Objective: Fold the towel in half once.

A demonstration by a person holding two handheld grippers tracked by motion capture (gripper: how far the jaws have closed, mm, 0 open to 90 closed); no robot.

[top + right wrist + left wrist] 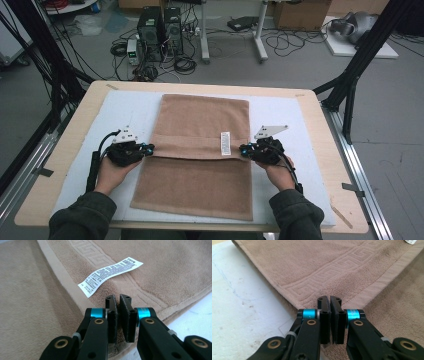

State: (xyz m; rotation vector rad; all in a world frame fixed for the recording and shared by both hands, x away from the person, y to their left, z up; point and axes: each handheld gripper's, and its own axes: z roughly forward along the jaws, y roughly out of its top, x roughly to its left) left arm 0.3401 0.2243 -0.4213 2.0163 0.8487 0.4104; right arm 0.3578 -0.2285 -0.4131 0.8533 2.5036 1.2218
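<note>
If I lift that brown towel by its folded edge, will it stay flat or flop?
Likely floppy: the towel is soft terry already folded over on itself, so it should sag between the left gripper and the right gripper. Its nap probably grips the jaws rather than slipping. The thin care label, curling up freely, will probably flap.

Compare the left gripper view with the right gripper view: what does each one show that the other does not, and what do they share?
Left gripper view: the white mat beside the towel edge fills its left side, and the left claw is shut at the folded edge. Right gripper view: a white printed label lies on the towel ahead of the shut right claw. Both show the brown towel with its key-pattern border.
</note>
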